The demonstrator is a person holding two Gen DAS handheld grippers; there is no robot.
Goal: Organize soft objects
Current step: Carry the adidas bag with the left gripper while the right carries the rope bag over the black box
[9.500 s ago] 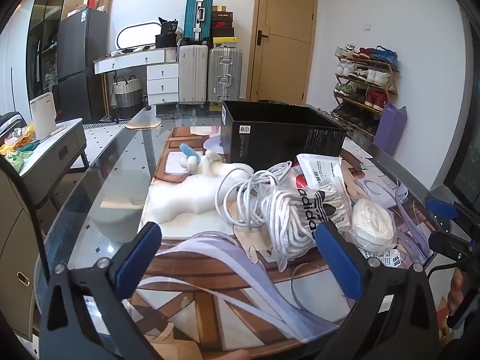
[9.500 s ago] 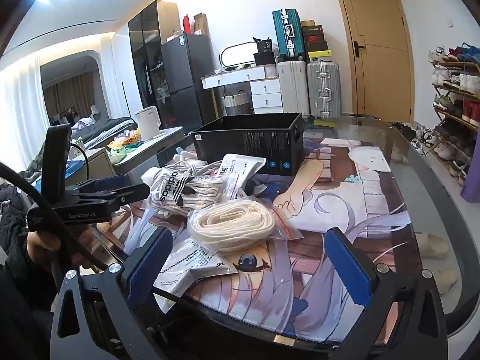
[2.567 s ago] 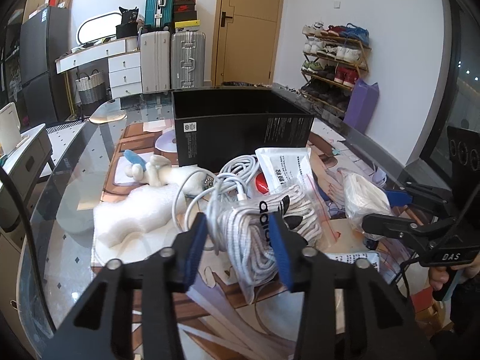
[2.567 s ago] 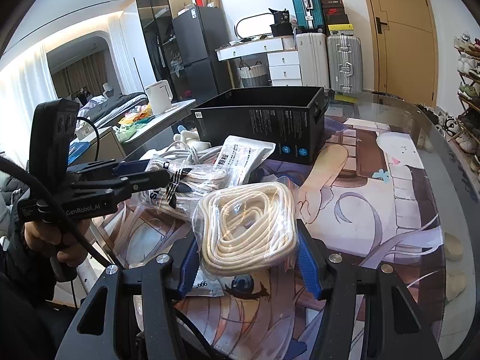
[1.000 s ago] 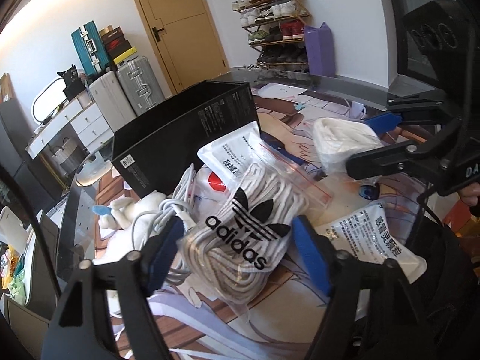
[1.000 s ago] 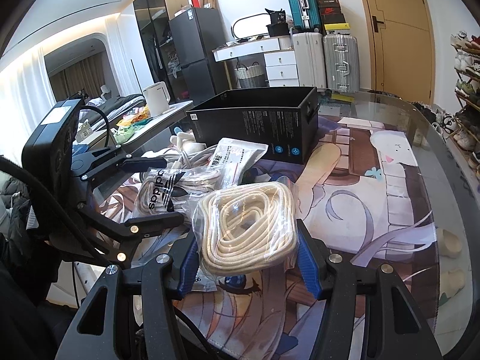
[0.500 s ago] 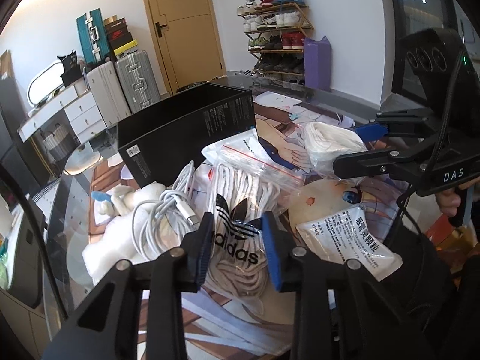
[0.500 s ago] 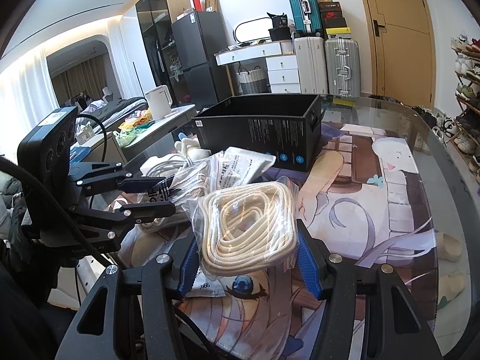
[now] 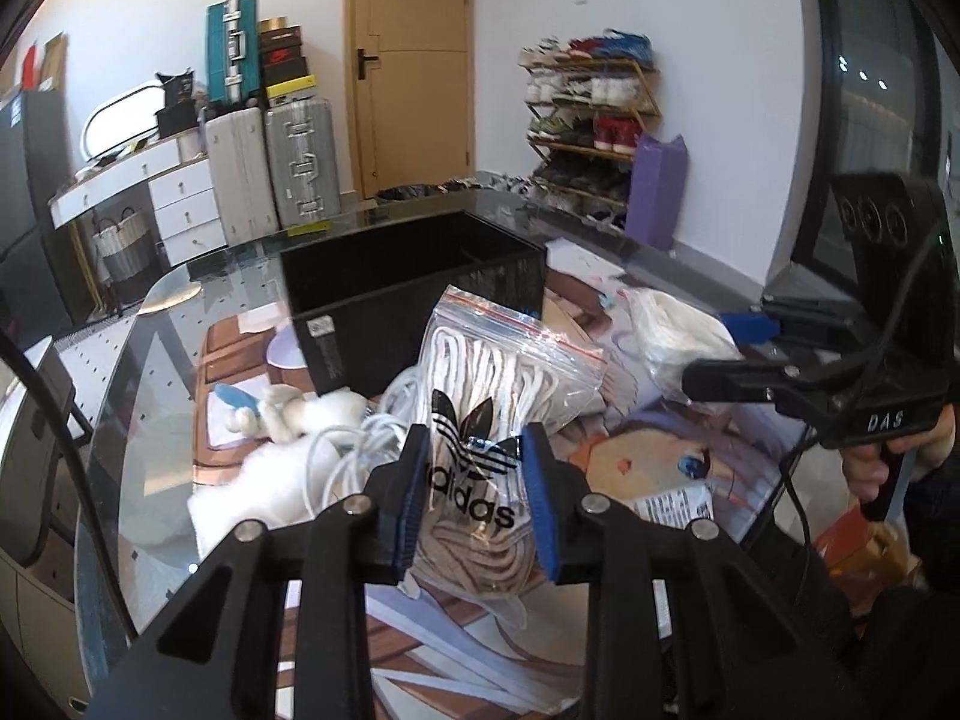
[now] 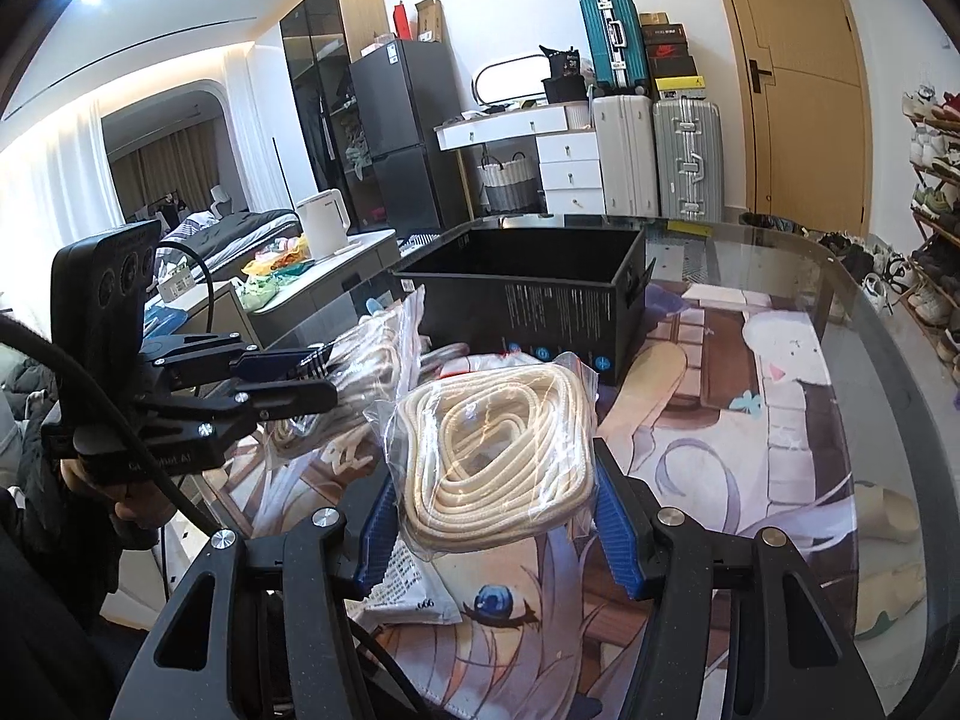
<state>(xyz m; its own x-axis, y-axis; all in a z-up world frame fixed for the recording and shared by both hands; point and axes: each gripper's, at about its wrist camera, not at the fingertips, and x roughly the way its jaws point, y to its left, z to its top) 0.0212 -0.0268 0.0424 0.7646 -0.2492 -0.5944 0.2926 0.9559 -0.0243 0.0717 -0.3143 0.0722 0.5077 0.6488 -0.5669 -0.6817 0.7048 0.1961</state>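
Note:
A clear zip bag of white cord with an adidas logo (image 9: 492,372) hangs lifted off the mat, and my left gripper (image 9: 477,462) is shut on its lower part, blue pads pressing both sides. In the right wrist view that left gripper (image 10: 300,378) holds the adidas bag (image 10: 372,354) at the left. My right gripper (image 10: 495,510) is shut on a clear bag of coiled cream rope (image 10: 498,438), held just above the mat. The left wrist view shows the cream rope bag (image 9: 678,330) at the right. An open black box (image 9: 384,312) (image 10: 540,306) stands behind both bags.
A white plush toy (image 9: 288,414) and a coil of white cable (image 9: 354,450) lie left of the adidas bag. A white printed packet (image 10: 408,594) lies on the illustrated mat (image 10: 750,420). The glass table's curved rim (image 10: 888,324) runs along the right; suitcases stand beyond.
My left gripper closed on the adidas bag, then rolled upright and lifted it off the mat. The right gripper and its rope bag stayed put.

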